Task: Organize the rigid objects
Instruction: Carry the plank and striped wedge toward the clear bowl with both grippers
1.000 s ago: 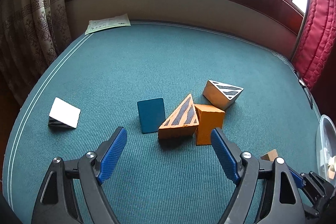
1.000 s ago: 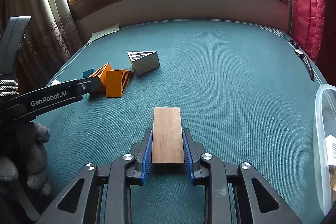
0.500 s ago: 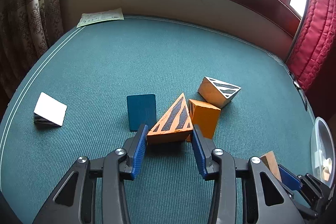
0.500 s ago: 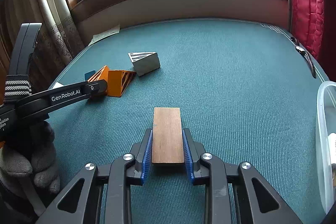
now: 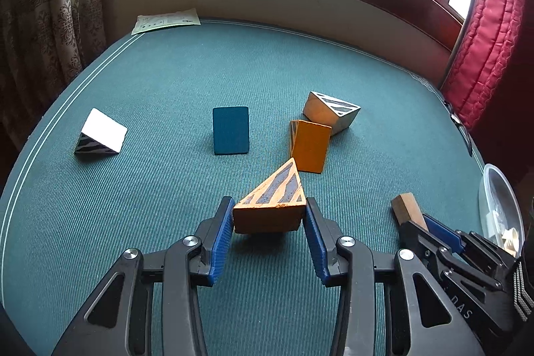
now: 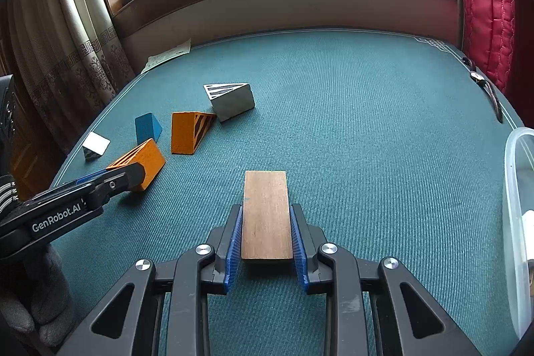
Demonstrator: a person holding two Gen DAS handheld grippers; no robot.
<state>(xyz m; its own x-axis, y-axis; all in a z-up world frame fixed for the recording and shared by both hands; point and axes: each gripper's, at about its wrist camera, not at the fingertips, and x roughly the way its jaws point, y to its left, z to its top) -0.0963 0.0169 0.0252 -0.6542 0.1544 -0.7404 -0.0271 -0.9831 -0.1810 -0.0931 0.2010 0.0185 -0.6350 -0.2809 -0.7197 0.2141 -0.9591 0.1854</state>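
Clamped on the orange striped wedge (image 5: 269, 208), the left gripper (image 5: 269, 231) has just drawn its jaws in and holds it clear of the teal tabletop (image 5: 167, 82), its shadow beneath. Across from it the right gripper (image 6: 266, 242) pinches a brown wooden block (image 6: 265, 214). I'd call this the carry step; next comes choosing a spot, perhaps the clear tub (image 6: 515, 222), though its contents are hard to see. "GenRobot.AI" reads along the left gripper's arm.

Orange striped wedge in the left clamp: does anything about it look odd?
The orange striped wooden wedge sits tilted in the left gripper, lifted off the green cloth with its shadow beneath. Its lower front edge looks slightly chipped.
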